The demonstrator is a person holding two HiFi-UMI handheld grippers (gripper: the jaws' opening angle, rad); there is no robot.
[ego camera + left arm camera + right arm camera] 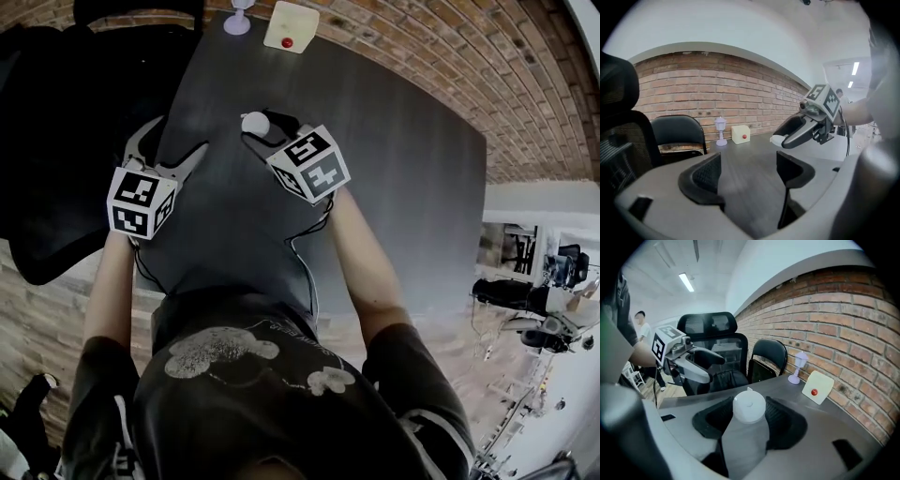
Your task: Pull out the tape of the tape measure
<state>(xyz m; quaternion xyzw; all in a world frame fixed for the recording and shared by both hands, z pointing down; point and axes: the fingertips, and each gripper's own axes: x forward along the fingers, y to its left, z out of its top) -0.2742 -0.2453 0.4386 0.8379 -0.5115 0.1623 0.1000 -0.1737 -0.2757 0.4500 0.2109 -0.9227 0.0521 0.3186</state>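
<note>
The tape measure (254, 122) is a small round white case, held above the dark table (403, 169). My right gripper (266, 126) is shut on it, the black pads pressing on both sides of the case (749, 407). A small tab sticks out at the case's top edge; no tape is drawn out. My left gripper (178, 139) hovers to the left of it, apart from the case, open with nothing between its fingers (704, 176). In the left gripper view the right gripper (802, 131) shows at the right, with the white case (777, 140) at its tip.
At the table's far edge, against the brick wall, stand a small lavender lamp figure (237, 19) and a cream box with a red button (291, 25). A black chair (56, 141) is at the table's left side. A person stands in the background of the right gripper view.
</note>
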